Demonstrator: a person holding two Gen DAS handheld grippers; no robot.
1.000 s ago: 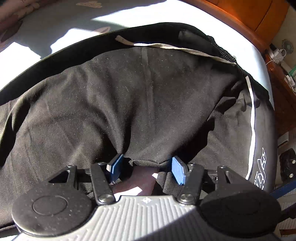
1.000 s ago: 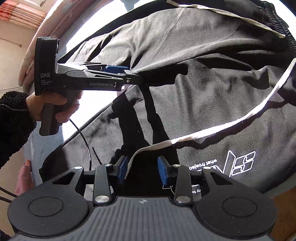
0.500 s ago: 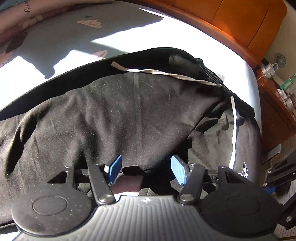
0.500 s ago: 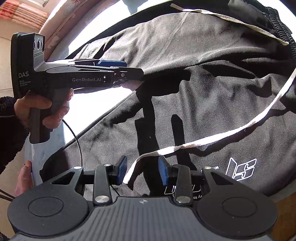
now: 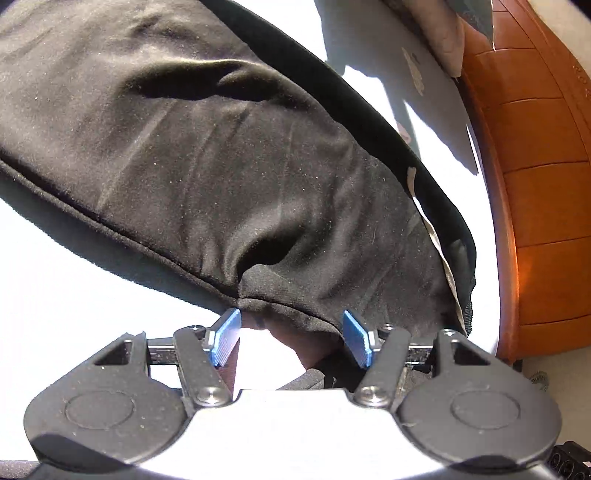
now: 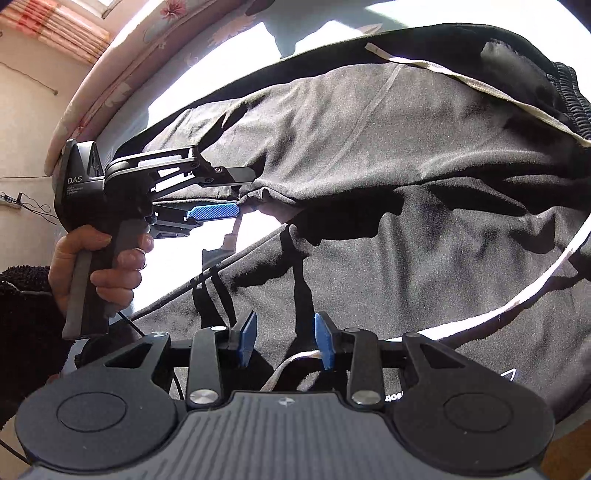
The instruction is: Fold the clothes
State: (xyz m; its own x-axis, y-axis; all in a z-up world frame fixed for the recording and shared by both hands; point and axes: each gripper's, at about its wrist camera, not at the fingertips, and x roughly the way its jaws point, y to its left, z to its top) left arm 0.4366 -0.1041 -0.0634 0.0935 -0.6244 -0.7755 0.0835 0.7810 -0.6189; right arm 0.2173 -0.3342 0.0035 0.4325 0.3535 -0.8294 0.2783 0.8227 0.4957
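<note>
Rolled left gripper point(image 6: 236, 192), marked "DAS", at trousers point(image 6: 369, 184).

We read "DAS" in white on the left gripper's point(image 6: 236, 192) black housing; the smaller lines beneath stay illegible.

A bedroom in a home. Shown by a bed point(image 6: 221, 48) under a pale printed sheet, lit by strong sun; a floral quilt edge point(image 6: 122, 70) along the bed's far side; a wooden bed frame point(image 5: 535, 184) beside the mattress; striped curtains point(image 6: 55, 26) beyond the bed.
</note>
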